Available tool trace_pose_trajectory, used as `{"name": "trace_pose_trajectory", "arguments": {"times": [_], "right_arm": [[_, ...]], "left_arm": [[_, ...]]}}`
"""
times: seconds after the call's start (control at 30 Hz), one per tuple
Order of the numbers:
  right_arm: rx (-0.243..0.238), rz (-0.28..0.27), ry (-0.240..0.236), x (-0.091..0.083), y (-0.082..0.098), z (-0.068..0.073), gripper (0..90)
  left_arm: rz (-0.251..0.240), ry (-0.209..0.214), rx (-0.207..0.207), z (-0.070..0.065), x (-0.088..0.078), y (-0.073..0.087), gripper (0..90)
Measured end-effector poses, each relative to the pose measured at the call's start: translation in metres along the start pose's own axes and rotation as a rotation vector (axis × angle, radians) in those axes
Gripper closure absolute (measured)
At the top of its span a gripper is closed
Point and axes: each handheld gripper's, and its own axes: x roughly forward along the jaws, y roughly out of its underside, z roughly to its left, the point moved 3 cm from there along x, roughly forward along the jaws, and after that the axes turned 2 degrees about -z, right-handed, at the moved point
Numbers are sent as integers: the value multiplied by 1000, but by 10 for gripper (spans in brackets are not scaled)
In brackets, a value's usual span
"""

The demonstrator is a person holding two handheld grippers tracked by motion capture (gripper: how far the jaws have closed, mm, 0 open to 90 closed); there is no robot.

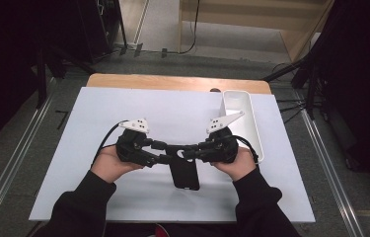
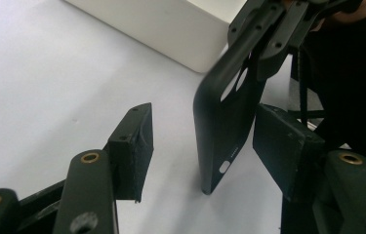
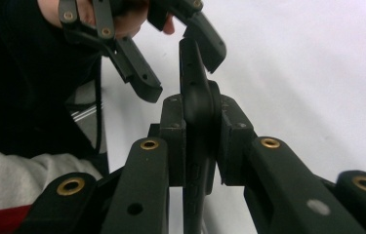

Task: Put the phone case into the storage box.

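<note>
A black phone case (image 1: pixel 185 173) is clamped at its top edge by my right gripper (image 1: pixel 186 151), whose pads press on both faces (image 3: pixel 200 117). In the right gripper view the case (image 3: pixel 193 68) runs on edge away from the jaws. My left gripper (image 1: pixel 168 153) comes in from the left and is open, its jaws on either side of the case (image 2: pixel 219 131). One of its pads (image 2: pixel 285 141) stands close against the back of the case, the other pad (image 2: pixel 134 141) is well apart from it. The case's lower corner hangs just over the white table (image 1: pixel 123 108).
A long white tray (image 1: pixel 251 123) stands along the table's right side, just behind my right hand, and shows as a white box (image 2: pixel 171 24) in the left gripper view. The person's dark sleeves come in from the bottom edge. A wooden strip borders the table's far side.
</note>
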Motion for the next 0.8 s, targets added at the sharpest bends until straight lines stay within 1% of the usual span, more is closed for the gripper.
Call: {"name": "trace_pose_trajectory", "arguments": {"times": [0.03,0.1,0.13,0.2,0.27,0.3,0.37,0.4,0.47,0.53,0.6,0.67,0.7,0.73,0.8], "right_arm": [[-5,12,-15,2,1,1,744],[-10,14,-21,3,0,2,744],[-14,15,-29,4,0,3,744],[-19,22,-45,5,0,4,744],[-20,25,-53,6,1,5,744],[-24,30,-56,6,1,5,744],[-26,32,-62,6,1,5,744],[-27,32,-71,6,1,5,744],[-25,30,-82,6,1,6,744],[-23,31,-91,6,1,6,744],[-13,36,-99,6,1,6,744],[-8,39,-103,6,1,7,744],[-8,41,-113,7,1,6,744],[-7,41,-114,7,1,6,744],[-5,42,-115,7,1,6,744]], "left_arm": [[4,5,10,-1,0,-1,395],[8,18,14,-3,0,-1,395],[8,18,14,-3,0,-1,396],[14,33,17,-5,1,-2,396],[22,29,12,-5,1,-2,397],[23,34,6,-5,1,-1,398],[35,36,8,-4,1,-1,400],[38,45,1,-5,2,-1,417],[41,47,2,-5,3,-1,431],[44,42,-7,-4,4,-1,431],[51,49,-15,-3,5,0,436],[49,47,-13,-3,5,0,490],[49,51,-13,-3,6,0,523],[49,61,-13,-3,5,0,544],[45,63,-11,-4,6,0,608]]}}
